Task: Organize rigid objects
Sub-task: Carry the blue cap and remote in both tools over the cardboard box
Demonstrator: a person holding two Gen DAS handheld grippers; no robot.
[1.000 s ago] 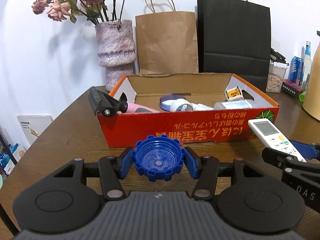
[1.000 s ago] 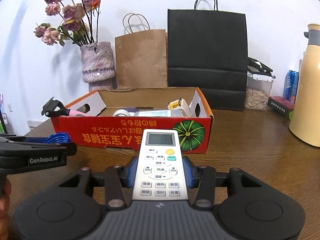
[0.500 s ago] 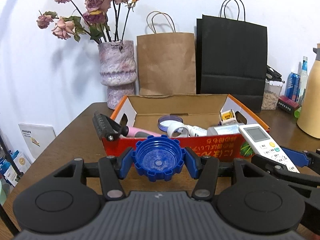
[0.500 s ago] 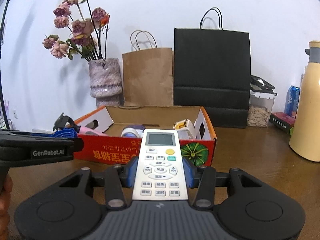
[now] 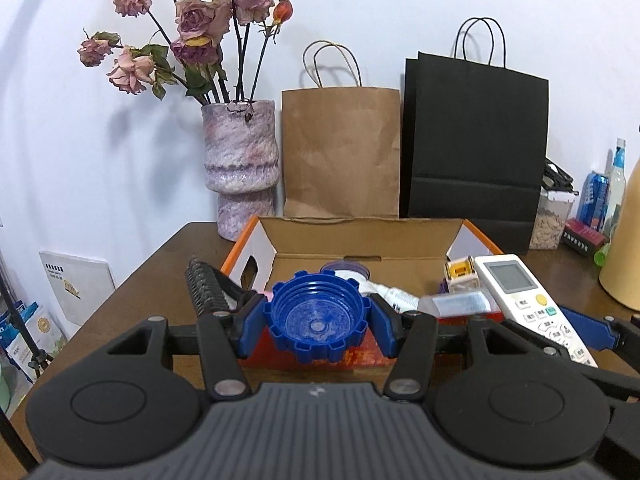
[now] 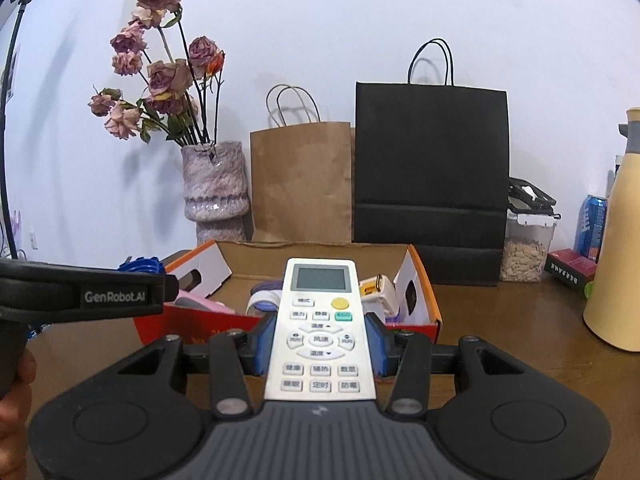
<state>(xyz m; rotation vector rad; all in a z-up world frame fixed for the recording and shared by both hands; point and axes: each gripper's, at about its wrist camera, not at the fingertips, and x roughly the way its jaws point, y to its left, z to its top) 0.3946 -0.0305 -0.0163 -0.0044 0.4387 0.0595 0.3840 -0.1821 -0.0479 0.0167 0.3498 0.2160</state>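
Blue ridged cap (image 5: 317,317) and white remote (image 6: 321,332) — both before the red box (image 6: 424,280).

Black plastic left gripper (image 5: 318,322) with blue pads and silver screws. Right gripper (image 6: 320,342) matches; white GenRobot.AI lettering on one

Ridged plastic cap (image 5: 316,318), cardboard box (image 5: 360,236)

Both grippers are now higher and closer to the red cardboard box (image 5: 362,354); the blue cap (image 5: 317,317) and remote control (image 6: 322,330) overlap its front edge.
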